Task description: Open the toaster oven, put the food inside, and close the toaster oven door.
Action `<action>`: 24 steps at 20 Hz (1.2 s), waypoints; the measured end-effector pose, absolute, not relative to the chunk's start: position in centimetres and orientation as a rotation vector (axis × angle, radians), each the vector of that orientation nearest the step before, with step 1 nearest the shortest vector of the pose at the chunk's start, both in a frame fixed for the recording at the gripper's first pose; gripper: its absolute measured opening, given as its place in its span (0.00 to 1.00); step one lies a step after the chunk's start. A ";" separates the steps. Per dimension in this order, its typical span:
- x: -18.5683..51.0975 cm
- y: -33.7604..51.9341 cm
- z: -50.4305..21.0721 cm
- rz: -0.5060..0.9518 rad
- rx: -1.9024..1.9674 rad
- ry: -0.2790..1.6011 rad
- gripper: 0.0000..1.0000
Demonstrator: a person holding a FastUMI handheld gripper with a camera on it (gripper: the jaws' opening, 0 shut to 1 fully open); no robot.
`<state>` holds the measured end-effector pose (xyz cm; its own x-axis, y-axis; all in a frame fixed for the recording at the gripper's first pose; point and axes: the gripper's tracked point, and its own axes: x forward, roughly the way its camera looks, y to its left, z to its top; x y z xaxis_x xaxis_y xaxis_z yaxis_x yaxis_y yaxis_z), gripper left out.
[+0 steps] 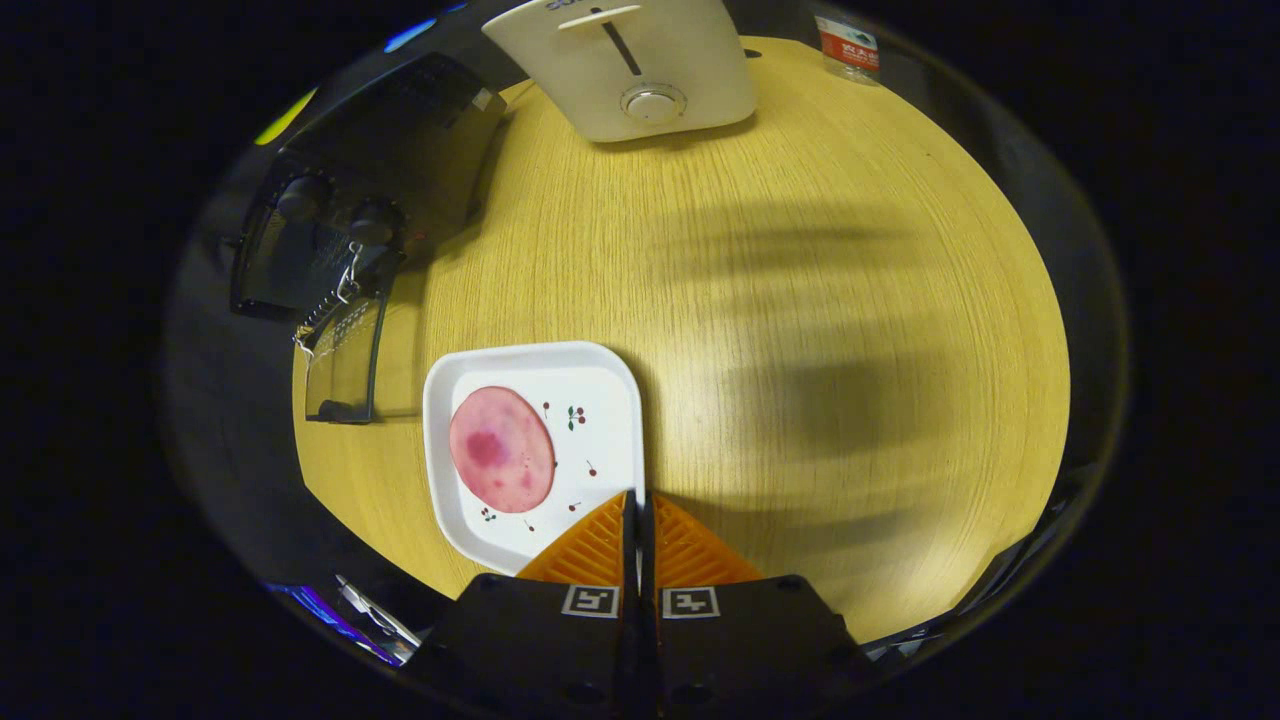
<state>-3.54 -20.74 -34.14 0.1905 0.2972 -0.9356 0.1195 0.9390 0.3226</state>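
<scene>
The gripper (640,497) hangs above the round wooden table (800,300), its orange ribbed fingers (590,550) clenched together on nothing. The round pink slice of food (501,449) lies on a white square plate (610,400) just ahead of the fingertips, and beyond it the black toaster oven (330,220) stands with its glass door (345,360) dropped open.

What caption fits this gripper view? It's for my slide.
Shut gripper above white plate with pink slice; toaster oven door open beyond.

Staged kitchen tabletop in a recording booth, not a real home.
Light wood-grain table (800,300) carried a black toaster oven (340,230) upper left with door down, a white countertop appliance (640,70) top centre, a bottle (850,50) upper right, a white plate (610,400) with a pink food slice (500,450) lower centre. Surroundings were dark.
</scene>
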 end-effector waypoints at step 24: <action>-10.7 -16.0 -21.8 -0.013 1.035 1.001 0.02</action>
<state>-10.73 -16.03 -21.79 0.5796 0.4258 -0.6948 0.4436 0.5505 0.7073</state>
